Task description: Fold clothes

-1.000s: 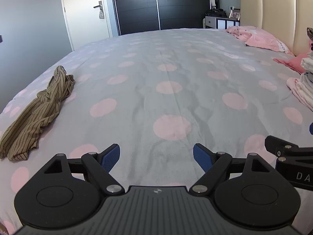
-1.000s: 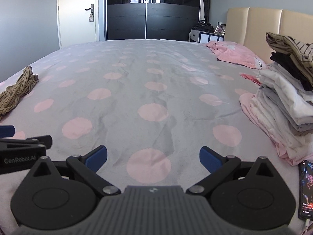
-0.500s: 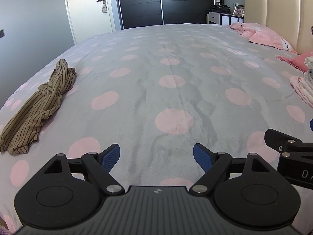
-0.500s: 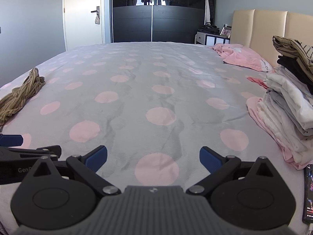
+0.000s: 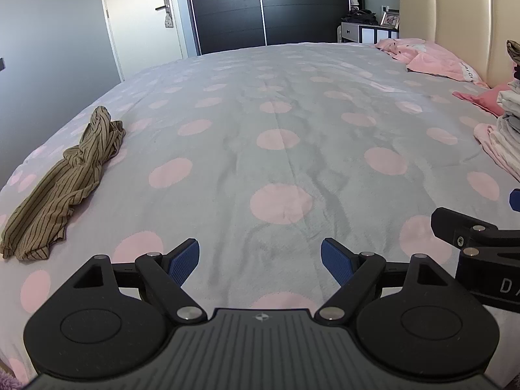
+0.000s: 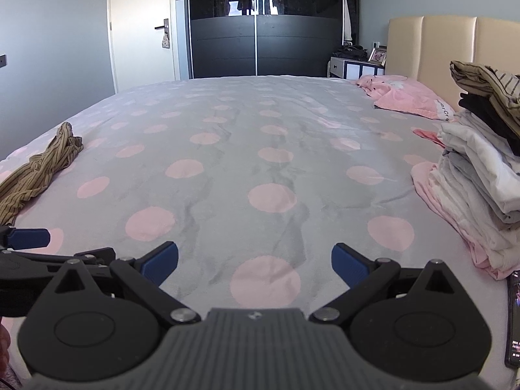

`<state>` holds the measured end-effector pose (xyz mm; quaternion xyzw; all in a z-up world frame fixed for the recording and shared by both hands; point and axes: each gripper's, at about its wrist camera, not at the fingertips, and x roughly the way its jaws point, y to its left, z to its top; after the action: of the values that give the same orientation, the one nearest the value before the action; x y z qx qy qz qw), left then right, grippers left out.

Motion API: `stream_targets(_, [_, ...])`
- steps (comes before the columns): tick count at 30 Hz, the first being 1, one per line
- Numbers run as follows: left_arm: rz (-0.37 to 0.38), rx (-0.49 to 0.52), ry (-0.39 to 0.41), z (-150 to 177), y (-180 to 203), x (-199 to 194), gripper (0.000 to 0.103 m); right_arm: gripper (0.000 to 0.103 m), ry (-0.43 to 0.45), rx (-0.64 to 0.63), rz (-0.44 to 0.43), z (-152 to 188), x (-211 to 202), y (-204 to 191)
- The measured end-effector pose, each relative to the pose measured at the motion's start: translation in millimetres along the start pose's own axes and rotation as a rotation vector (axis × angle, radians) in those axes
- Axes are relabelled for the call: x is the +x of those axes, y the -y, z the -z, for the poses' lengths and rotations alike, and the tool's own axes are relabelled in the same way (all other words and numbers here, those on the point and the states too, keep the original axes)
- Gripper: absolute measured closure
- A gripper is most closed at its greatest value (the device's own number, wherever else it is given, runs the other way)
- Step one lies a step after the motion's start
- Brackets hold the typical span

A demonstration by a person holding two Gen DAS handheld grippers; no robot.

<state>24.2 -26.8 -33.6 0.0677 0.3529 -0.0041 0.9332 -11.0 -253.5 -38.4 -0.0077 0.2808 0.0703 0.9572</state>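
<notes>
A crumpled olive-brown striped garment lies at the left edge of the grey bed cover with pink dots; it also shows in the right wrist view. A stack of folded clothes sits on the right side of the bed, its edge also in the left wrist view. My left gripper is open and empty, low over the near edge of the bed. My right gripper is open and empty beside it. Each gripper shows at the edge of the other's view.
A pink pillow lies by the beige headboard. A dark wardrobe, a white door and a nightstand stand beyond the bed. A phone lies at the bed's near right corner.
Both views have shifted slightly, as both grippers tilt up and draw back a little. Both grippers stay open and empty; the clothes have not moved.
</notes>
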Motion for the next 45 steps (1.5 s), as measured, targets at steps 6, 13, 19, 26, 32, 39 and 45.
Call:
stream_targets(6, [0.002,0.004,0.005,1,2,-2,0.021,0.002,0.004,0.002,-0.006,-1,-3,1])
stream_targets(13, [0.0,0.003,0.009,1,2,-4,0.021,0.002,0.006,0.003,-0.015,-1,-5,1])
stream_targets(19, [0.001,-0.004,0.015,1,2,-7,0.021,0.001,0.008,0.007,-0.022,-1,-6,2])
stream_targets(26, [-0.006,-0.008,0.023,1,1,-8,0.021,0.001,0.008,-0.001,-0.023,-1,-7,2])
stream_targets(32, [-0.013,0.004,0.032,0,3,-11,0.021,0.001,0.005,0.006,-0.028,-1,-7,3])
stream_targets(39, [-0.025,0.003,0.036,-1,1,-12,0.021,0.001,0.003,0.007,-0.03,-2,-6,2])
stream_targets(45, [-0.012,-0.007,0.044,0,0,-13,0.021,0.001,0.002,-0.001,-0.03,-2,-7,1])
